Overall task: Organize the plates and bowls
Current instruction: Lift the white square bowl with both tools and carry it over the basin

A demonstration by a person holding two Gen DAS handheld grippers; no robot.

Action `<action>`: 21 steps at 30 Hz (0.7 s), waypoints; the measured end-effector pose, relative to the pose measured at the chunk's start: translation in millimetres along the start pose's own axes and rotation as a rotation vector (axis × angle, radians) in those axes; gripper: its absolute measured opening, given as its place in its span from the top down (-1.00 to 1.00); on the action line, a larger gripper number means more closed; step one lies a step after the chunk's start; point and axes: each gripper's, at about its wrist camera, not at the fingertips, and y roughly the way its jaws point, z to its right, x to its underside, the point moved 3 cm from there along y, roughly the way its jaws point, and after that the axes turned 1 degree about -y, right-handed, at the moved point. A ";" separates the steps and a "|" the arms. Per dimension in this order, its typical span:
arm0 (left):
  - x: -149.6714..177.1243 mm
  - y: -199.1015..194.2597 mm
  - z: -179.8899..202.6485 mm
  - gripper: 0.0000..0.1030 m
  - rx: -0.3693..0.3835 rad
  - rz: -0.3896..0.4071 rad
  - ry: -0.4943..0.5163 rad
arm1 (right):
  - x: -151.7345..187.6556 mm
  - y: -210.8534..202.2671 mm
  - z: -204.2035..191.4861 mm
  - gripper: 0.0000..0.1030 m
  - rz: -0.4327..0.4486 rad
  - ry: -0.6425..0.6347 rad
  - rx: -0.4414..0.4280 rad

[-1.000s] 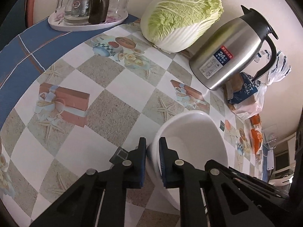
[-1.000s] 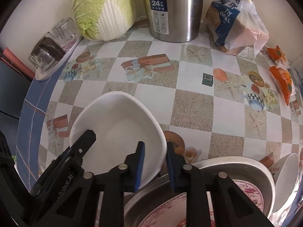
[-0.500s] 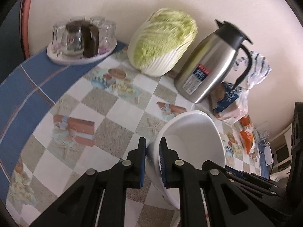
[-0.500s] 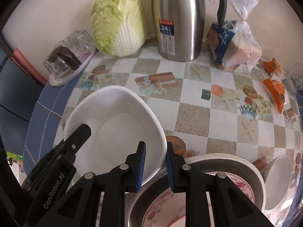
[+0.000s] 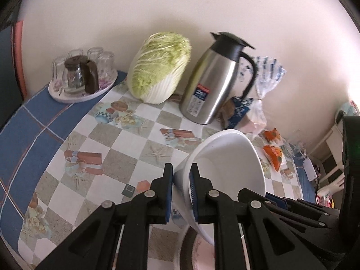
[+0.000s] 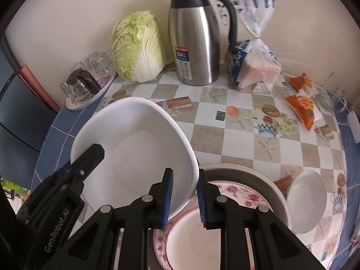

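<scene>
White bowl [image 6: 135, 148] hangs tilted above the table, pinched at opposite rims: left gripper [image 5: 181, 193] on its left wall, right gripper [image 6: 185, 199] on its right rim. Near right, under it, lies the floral plate [image 6: 238, 193] inside a metal basin [image 6: 265, 180].

Left tongs [image 5: 181, 193] clamp white bowl [image 5: 227, 164] rim above table [image 5: 126, 144].
</scene>
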 end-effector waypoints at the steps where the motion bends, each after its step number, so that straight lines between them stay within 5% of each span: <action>1: 0.7 -4.2 4.8 0.70 0.003 0.009 0.013 | 2.2 -3.6 2.5 0.56 0.007 0.003 -0.002; 21: 29.7 -36.0 92.6 0.70 0.027 0.035 0.265 | 54.0 -56.1 68.2 0.56 0.128 0.154 -0.007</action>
